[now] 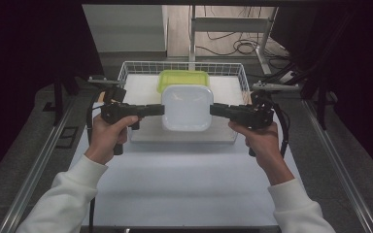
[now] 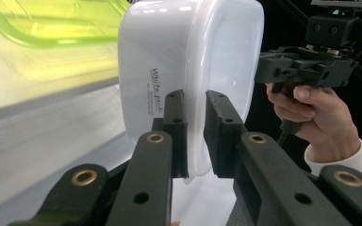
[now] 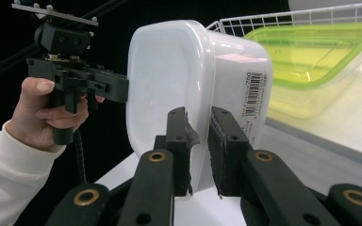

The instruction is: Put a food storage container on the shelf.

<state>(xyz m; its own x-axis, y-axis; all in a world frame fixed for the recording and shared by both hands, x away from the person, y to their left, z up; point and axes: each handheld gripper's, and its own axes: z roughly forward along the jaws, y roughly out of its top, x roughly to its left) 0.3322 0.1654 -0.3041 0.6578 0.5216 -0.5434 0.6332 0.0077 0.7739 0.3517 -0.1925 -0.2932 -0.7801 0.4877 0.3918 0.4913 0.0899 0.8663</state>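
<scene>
White plastic tub (image 1: 187,108) x1, green tub (image 1: 183,78) x1, wire basket (image 1: 126,70) x1, left claw (image 1: 161,109) and right claw (image 1: 212,109) each clamped narrow on white tub rim

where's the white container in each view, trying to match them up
High view: white container at centre, above the wire basket, between the two grippers.
Left gripper view: upper centre, rim between the jaws.
Right gripper view: centre, rim between the jaws, barcode label on its right side.
Shared landmark: the green container.
</scene>
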